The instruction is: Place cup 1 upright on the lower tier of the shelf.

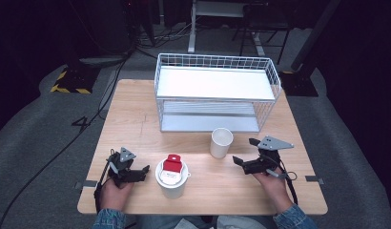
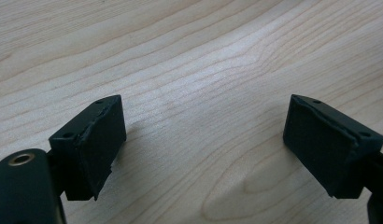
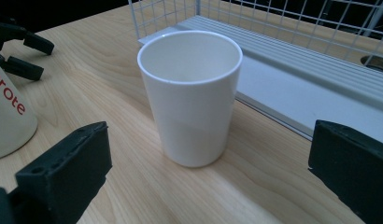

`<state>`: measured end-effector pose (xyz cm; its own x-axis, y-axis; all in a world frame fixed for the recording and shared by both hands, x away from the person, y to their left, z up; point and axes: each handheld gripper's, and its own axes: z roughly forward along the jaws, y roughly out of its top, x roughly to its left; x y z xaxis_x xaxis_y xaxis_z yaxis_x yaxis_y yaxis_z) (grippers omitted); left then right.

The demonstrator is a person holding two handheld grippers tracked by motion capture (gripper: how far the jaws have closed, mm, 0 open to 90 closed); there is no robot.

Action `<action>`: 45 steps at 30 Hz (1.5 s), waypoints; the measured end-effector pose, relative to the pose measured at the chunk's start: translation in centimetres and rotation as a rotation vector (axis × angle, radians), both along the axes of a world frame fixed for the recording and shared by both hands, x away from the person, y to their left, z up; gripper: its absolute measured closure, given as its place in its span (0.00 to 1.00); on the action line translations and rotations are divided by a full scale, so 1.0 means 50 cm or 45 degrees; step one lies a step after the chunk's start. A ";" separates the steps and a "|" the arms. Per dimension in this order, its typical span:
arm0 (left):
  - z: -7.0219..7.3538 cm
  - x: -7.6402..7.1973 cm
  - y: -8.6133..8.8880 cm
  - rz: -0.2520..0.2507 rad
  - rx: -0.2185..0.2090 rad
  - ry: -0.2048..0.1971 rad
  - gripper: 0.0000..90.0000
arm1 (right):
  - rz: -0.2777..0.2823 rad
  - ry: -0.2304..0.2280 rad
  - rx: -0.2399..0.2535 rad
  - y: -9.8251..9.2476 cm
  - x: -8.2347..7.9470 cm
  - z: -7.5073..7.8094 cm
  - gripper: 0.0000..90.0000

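White cup stands before the wire rack, right hand-held gripper gaping wide, empty. Left hand-held gripper likewise spread, holding nothing. Rush it, and a jaw clips the cup over!

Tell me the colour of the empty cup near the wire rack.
White; the cup shows best in the right gripper view.

We see a plain white cup upright, empty, mid-table; a lidded tub stands near the table's front edge.
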<state>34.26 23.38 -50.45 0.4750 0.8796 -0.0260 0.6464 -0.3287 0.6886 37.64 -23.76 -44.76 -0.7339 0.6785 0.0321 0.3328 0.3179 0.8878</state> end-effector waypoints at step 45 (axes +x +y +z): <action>0.000 0.001 0.001 0.000 0.003 -0.003 0.15 | 0.018 0.080 -0.075 0.118 0.088 -0.099 0.23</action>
